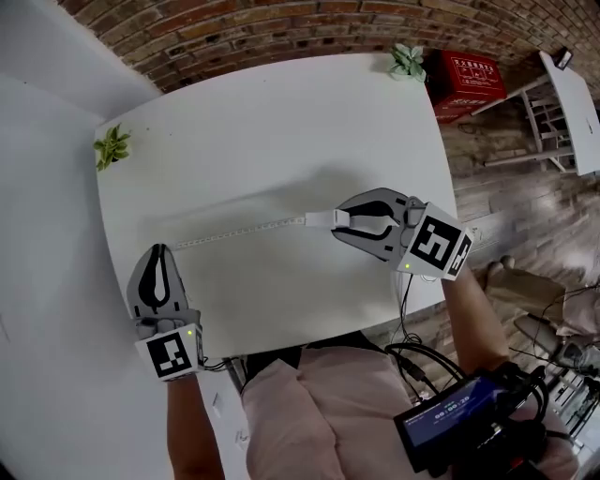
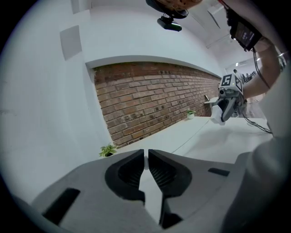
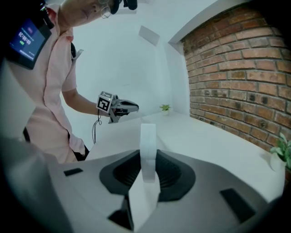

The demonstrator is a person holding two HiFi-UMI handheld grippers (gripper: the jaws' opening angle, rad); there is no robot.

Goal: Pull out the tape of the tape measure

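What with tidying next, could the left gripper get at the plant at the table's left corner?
Probably not yet: the left gripper is shut on the tape, though only bare table lies before the plant.

The left gripper (image 1: pixel 159 250) is pinching the end of the tape (image 1: pixel 234 232), its jaws almost together, pointing ahead from a bare forearm (image 1: pixel 192 422). The right gripper (image 1: pixel 339 223) is clamping the white case (image 3: pixel 148 145) between part-spread jaws, aiming across toward the left one.

A test room (a lab, it seems): red brick wall (image 1: pixel 281 28) behind the big white table (image 1: pixel 281 141), black cables (image 1: pixel 419 354) beside it.
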